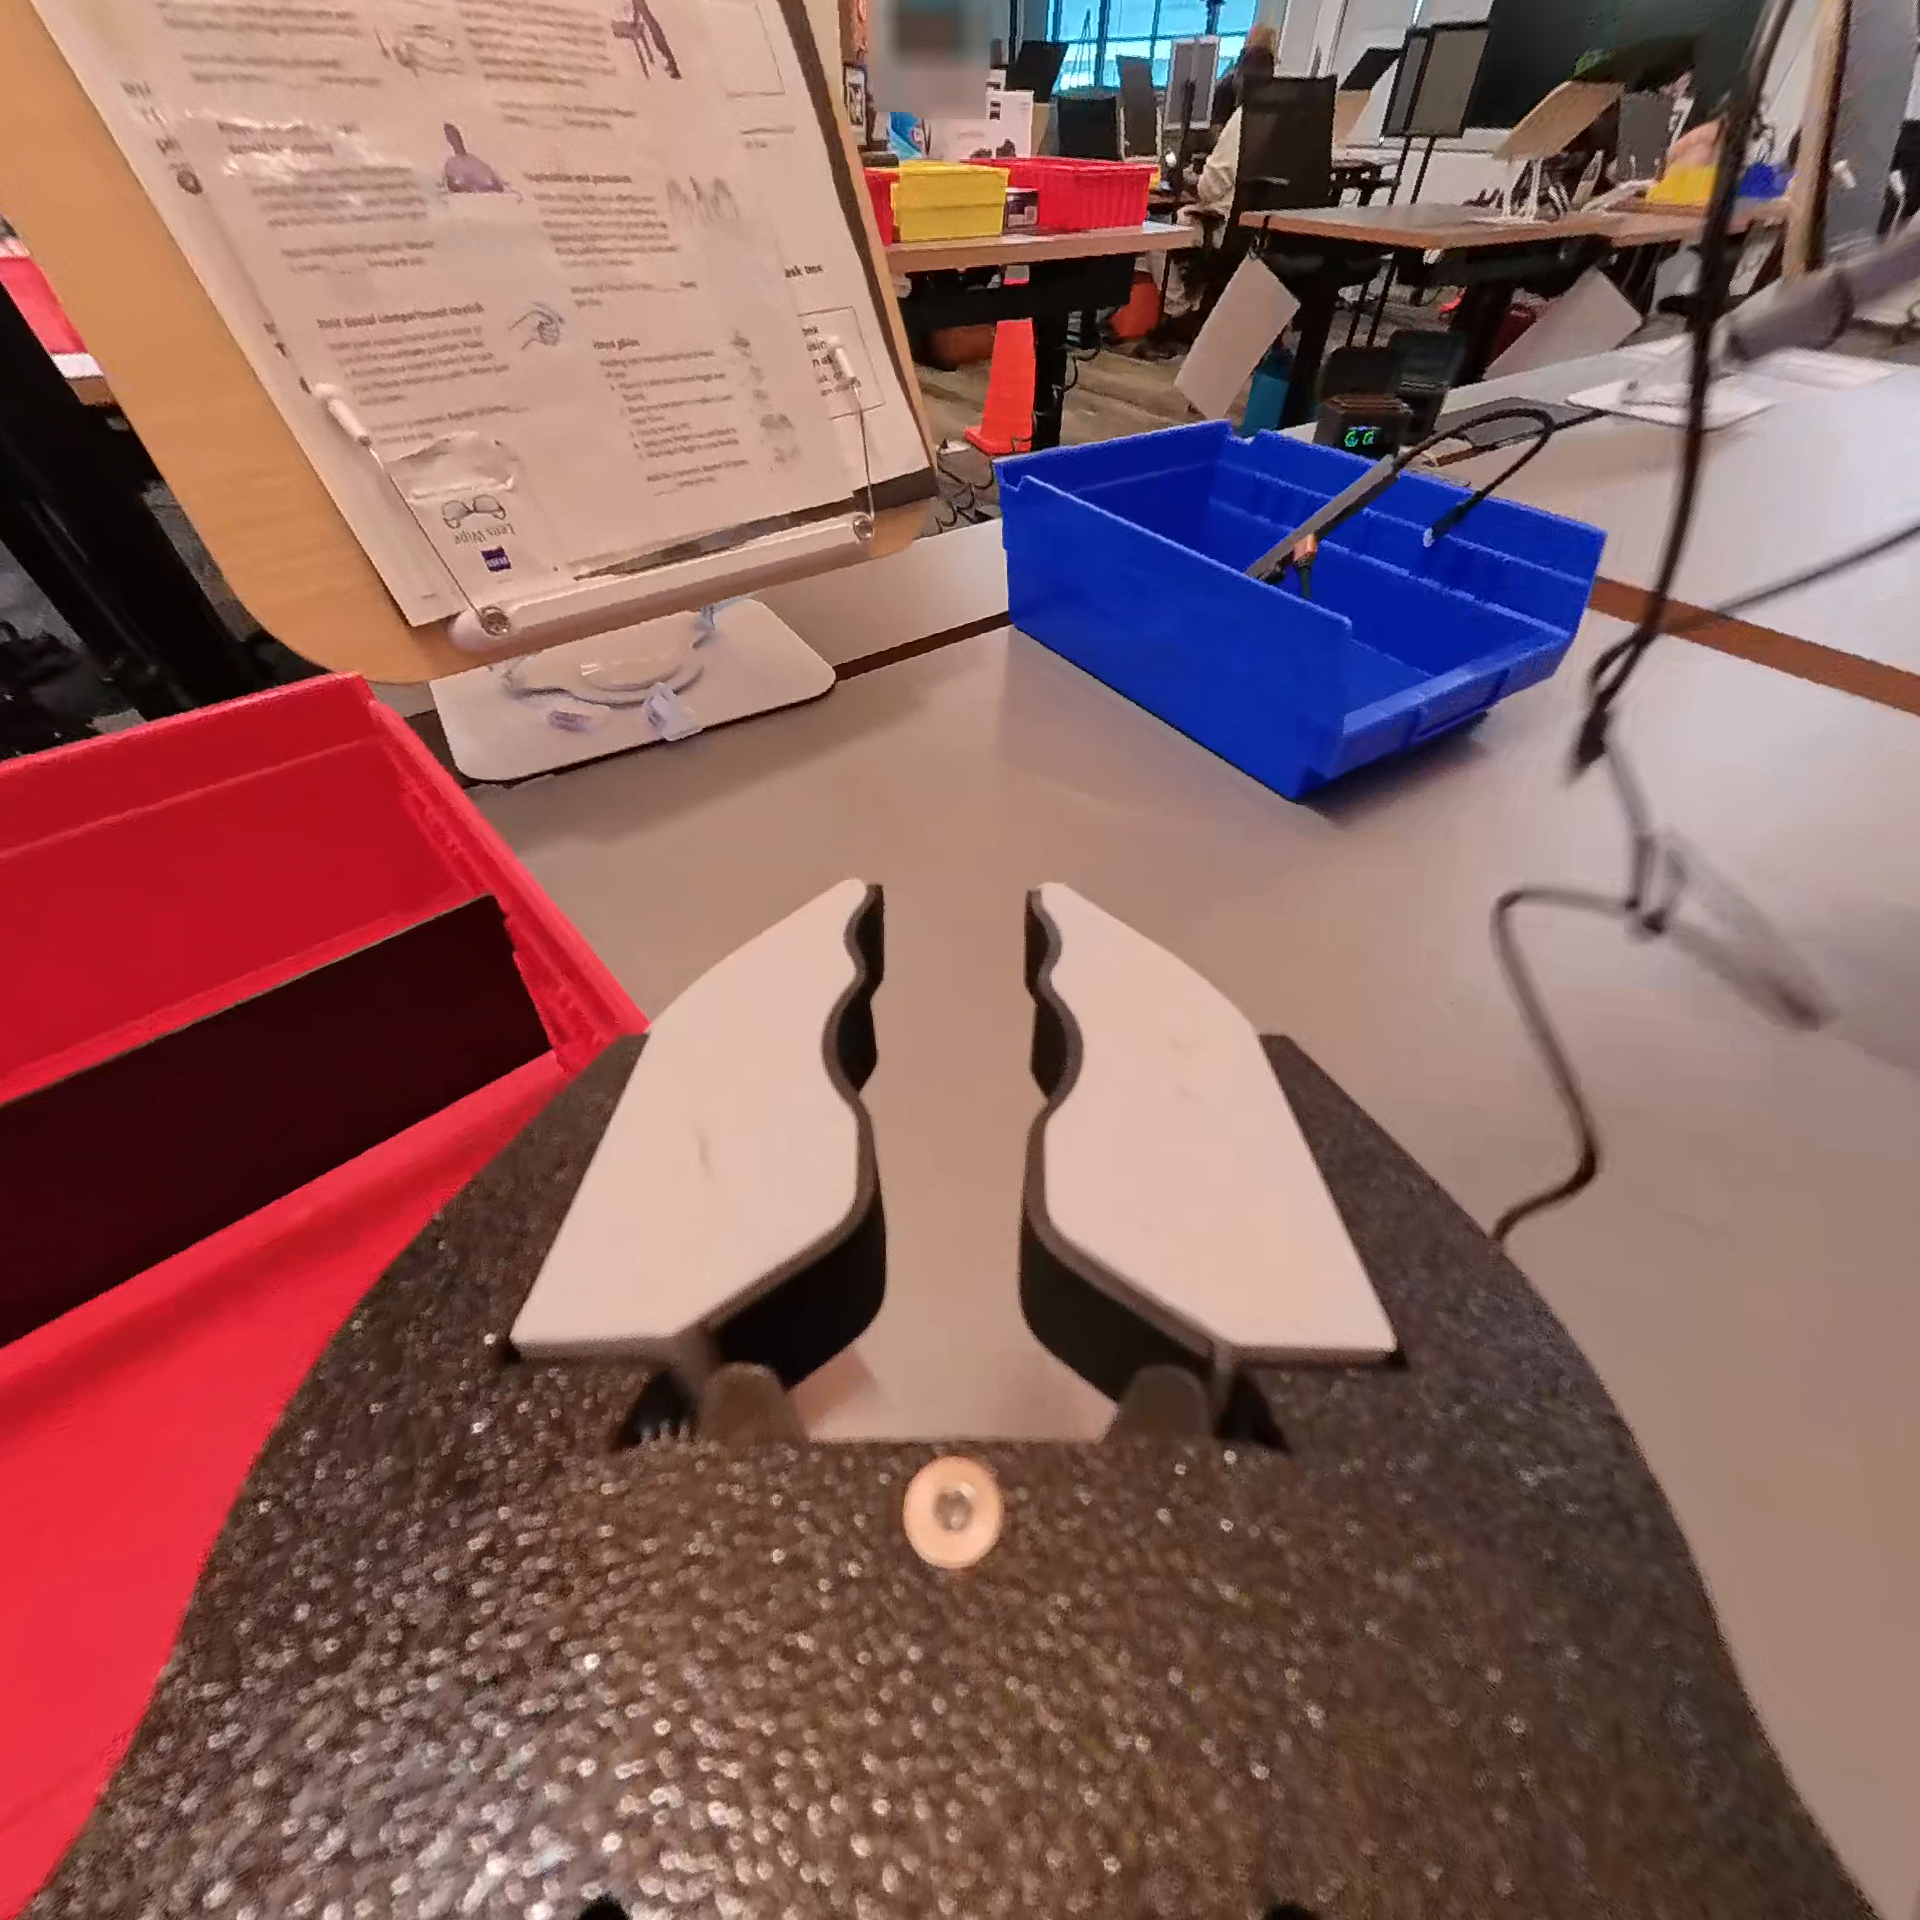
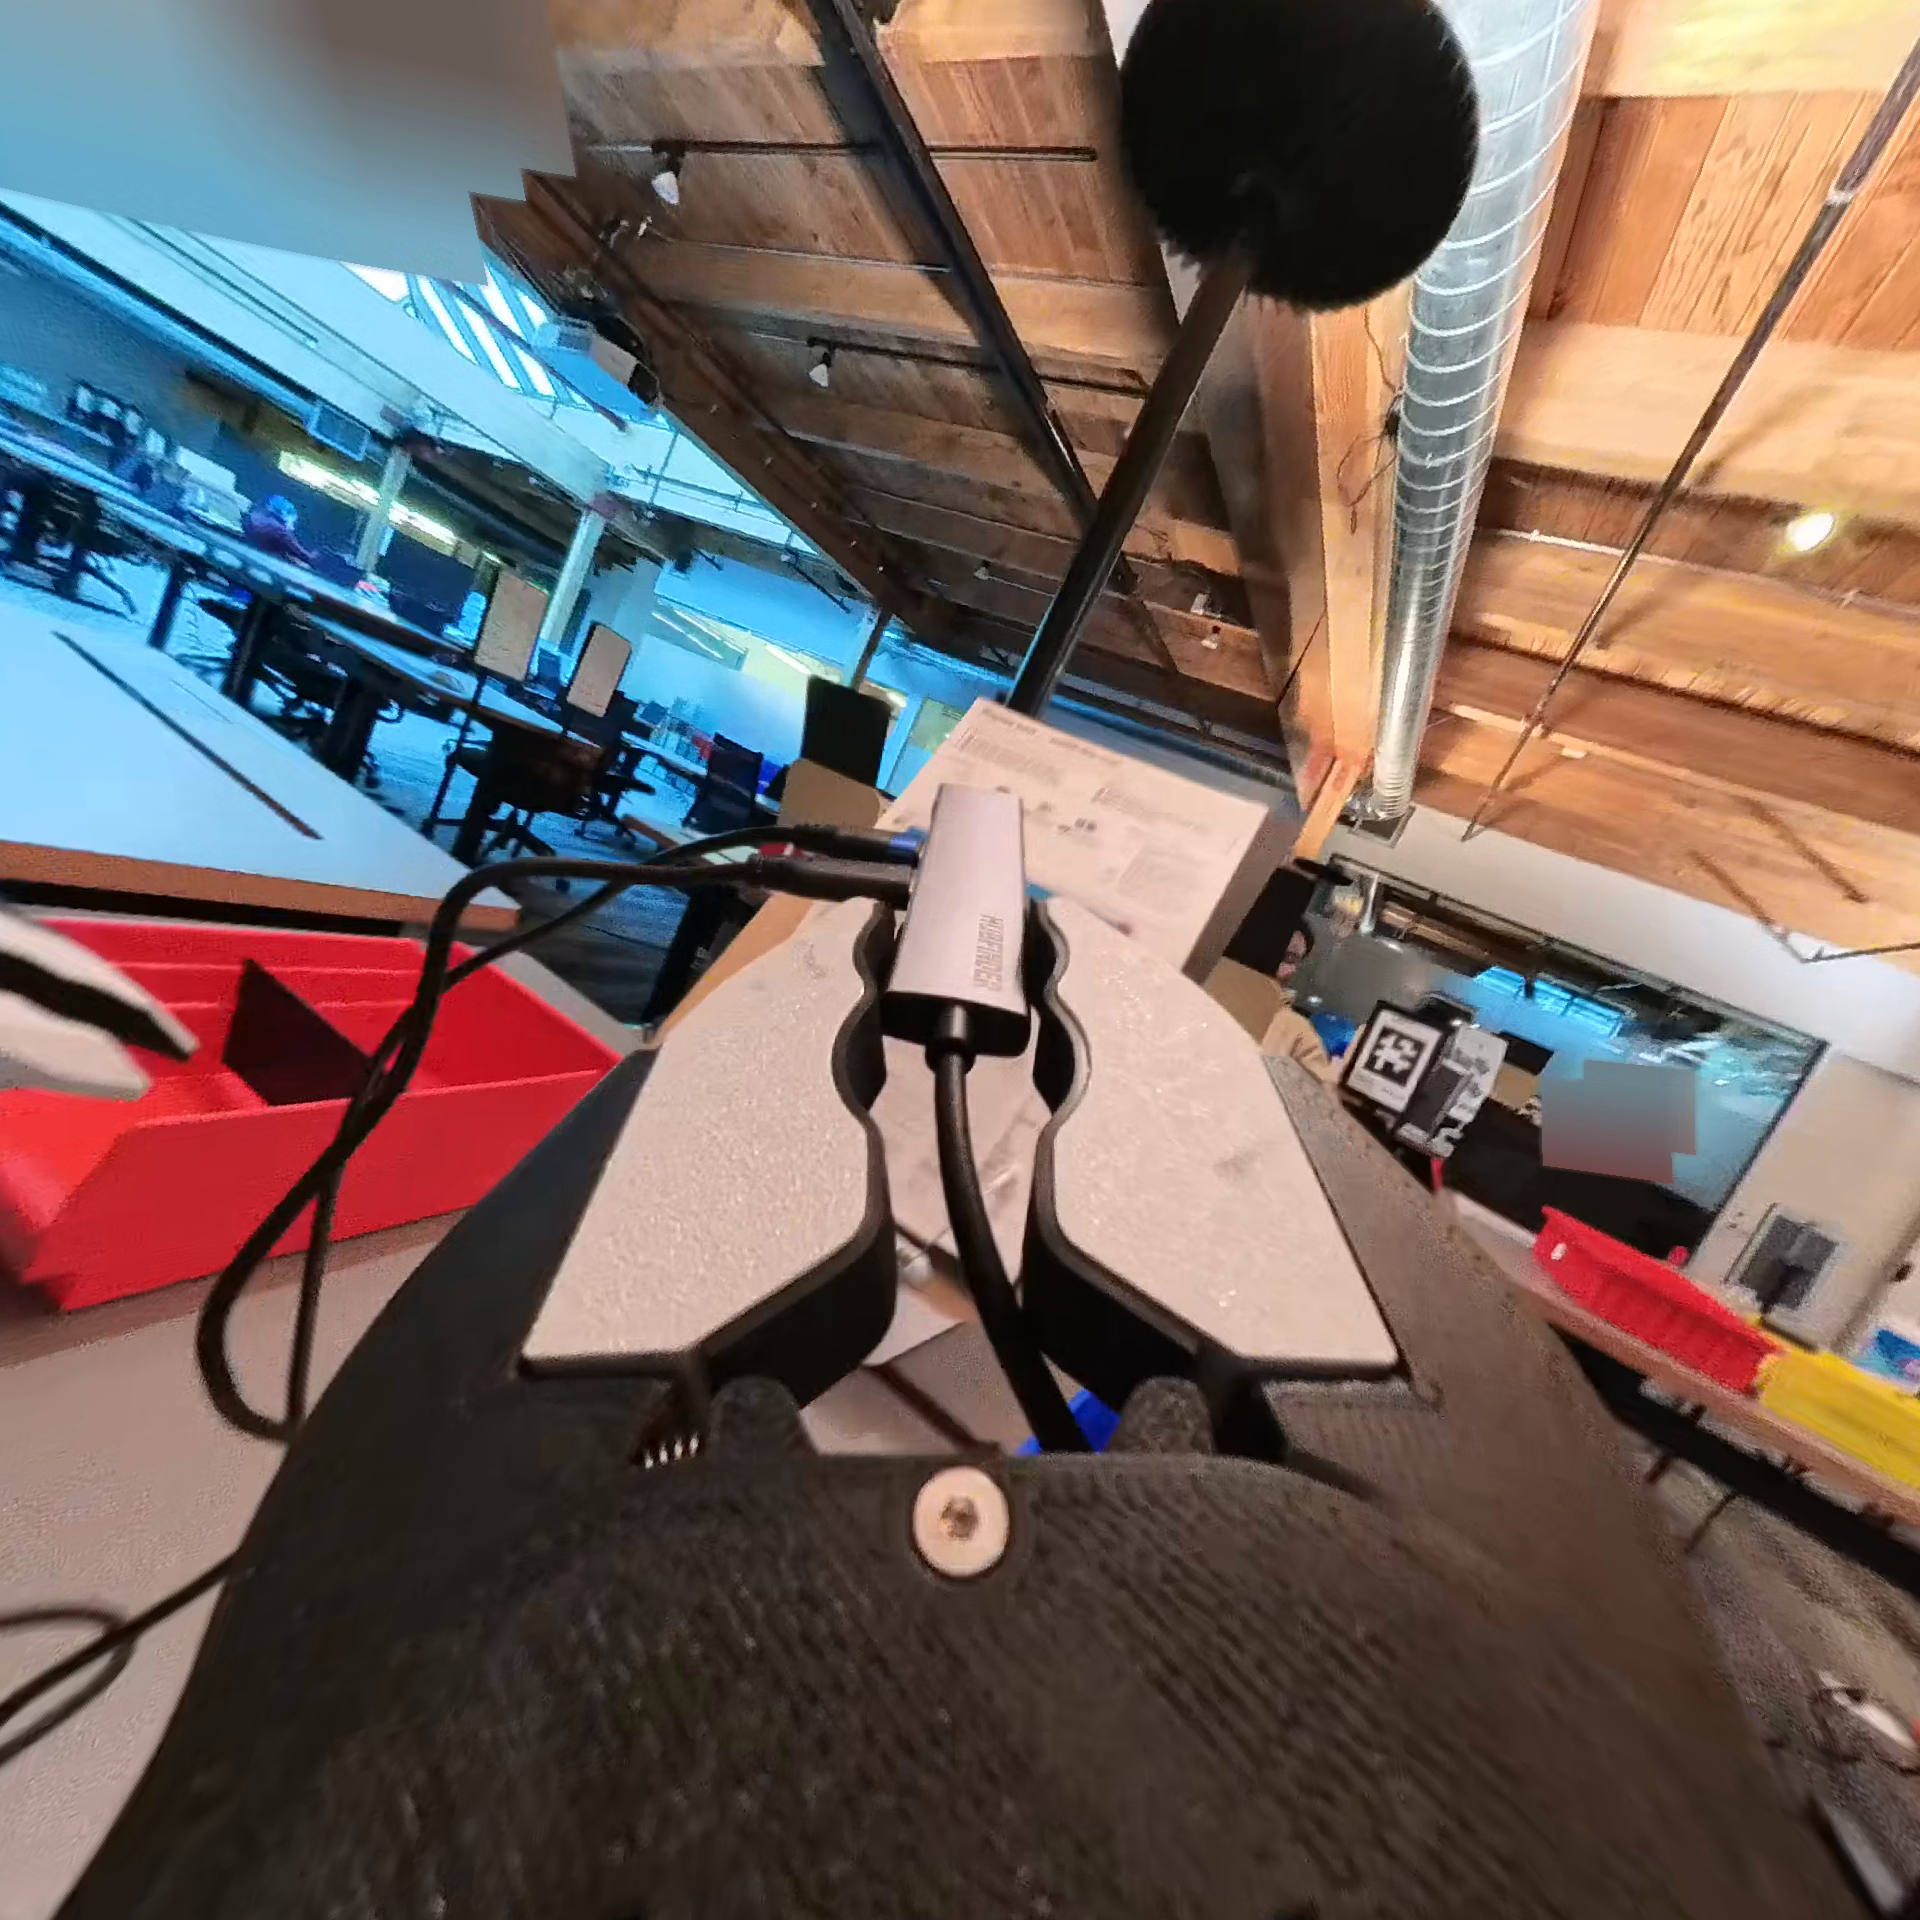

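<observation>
My right gripper [image 2: 956, 935] is shut on a slim grey USB hub [image 2: 961, 873] and holds it raised, tilted up toward the ceiling. Two black cables [image 2: 582, 883] are plugged into the hub's left side and hang down to the table; its own black lead [image 2: 966, 1195] runs back between the fingers. In the left wrist view the hub [image 1: 1787, 307] shows blurred at the upper right with the cables [image 1: 1652, 582] dangling. My left gripper [image 1: 954, 904] is open and empty, low over the grey table [image 1: 1143, 883], beside a red bin [image 1: 208, 883]. Its fingers [image 2: 62, 1018] show at the right wrist view's left edge.
A blue bin [image 1: 1299, 603] with dividers and thin cables in it stands ahead right. A document stand [image 1: 468, 312] with printed sheets stands ahead left. The red bin [image 2: 312, 1091] holds a dark divider. A black fuzzy ball on a pole [image 2: 1299, 145] hangs overhead. Tip to tip, the grippers are about 30 cm apart.
</observation>
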`<state>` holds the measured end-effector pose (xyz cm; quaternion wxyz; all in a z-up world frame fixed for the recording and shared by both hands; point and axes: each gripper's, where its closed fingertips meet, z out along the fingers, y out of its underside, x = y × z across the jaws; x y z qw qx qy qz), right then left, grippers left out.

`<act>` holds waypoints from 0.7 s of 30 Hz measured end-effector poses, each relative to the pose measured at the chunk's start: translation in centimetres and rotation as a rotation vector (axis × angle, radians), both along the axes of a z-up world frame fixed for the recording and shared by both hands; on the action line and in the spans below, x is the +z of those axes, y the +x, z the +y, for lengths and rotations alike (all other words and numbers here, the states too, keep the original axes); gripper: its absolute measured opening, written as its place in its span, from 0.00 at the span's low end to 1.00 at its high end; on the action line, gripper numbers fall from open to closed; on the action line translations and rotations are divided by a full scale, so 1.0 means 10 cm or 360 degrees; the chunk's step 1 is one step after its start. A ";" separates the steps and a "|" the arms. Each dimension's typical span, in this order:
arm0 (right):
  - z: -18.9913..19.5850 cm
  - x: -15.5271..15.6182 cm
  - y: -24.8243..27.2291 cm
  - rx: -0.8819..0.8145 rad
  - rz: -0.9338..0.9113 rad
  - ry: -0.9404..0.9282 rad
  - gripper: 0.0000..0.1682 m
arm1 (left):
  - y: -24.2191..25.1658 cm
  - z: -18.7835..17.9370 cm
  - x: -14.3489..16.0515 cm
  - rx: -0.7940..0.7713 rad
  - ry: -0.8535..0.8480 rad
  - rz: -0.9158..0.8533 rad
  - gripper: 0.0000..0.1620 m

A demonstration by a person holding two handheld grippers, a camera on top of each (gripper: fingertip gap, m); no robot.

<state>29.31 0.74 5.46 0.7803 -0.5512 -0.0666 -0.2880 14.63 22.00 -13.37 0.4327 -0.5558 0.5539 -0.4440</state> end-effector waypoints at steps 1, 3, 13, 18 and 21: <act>-0.02 0.15 0.05 -0.0004 -0.0019 -0.0016 0.15 | 0.01 -0.01 -0.02 -0.0008 0.0007 0.0014 0.16; -0.08 0.46 0.18 -0.0040 -0.0037 -0.0016 0.15 | 0.02 -0.03 -0.06 -0.0022 0.0024 0.0041 0.16; -0.21 1.53 1.26 -0.0471 -0.0186 -0.0127 0.15 | 0.10 -0.14 -0.22 -0.0090 0.0009 0.0120 0.16; -0.06 1.71 1.76 -0.0624 -0.0216 -0.0238 0.15 | 0.12 -0.15 -0.28 -0.0095 0.0019 0.0149 0.16; 0.05 1.28 2.16 -0.0811 -0.0240 -0.0455 0.15 | 0.13 -0.15 -0.33 -0.0107 0.0009 0.0172 0.16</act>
